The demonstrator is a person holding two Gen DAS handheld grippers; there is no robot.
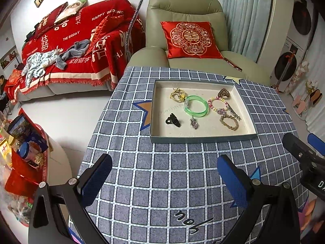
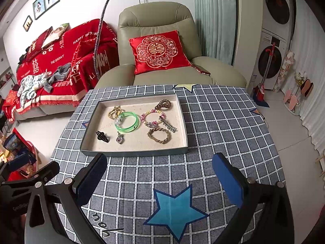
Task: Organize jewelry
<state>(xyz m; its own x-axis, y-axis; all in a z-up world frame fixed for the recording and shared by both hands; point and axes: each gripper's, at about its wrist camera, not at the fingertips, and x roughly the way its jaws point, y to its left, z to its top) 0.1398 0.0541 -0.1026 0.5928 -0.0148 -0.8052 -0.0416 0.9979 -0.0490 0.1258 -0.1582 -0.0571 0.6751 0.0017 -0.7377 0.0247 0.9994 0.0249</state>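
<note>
Both grippers [image 1: 164,174] [image 2: 159,174] spread wide, blue star [image 2: 175,209] in right view only

Both views are bright and evenly lit by soft, diffuse indoor light. Shadows are faint, with only a thin dark band inside the tray [image 2: 134,152] along its near wall. No strong glare. The centre is sharp. Fisheye distortion bends the table [image 1: 182,183] edges and the walls, and the corners darken to black vignette.
</note>
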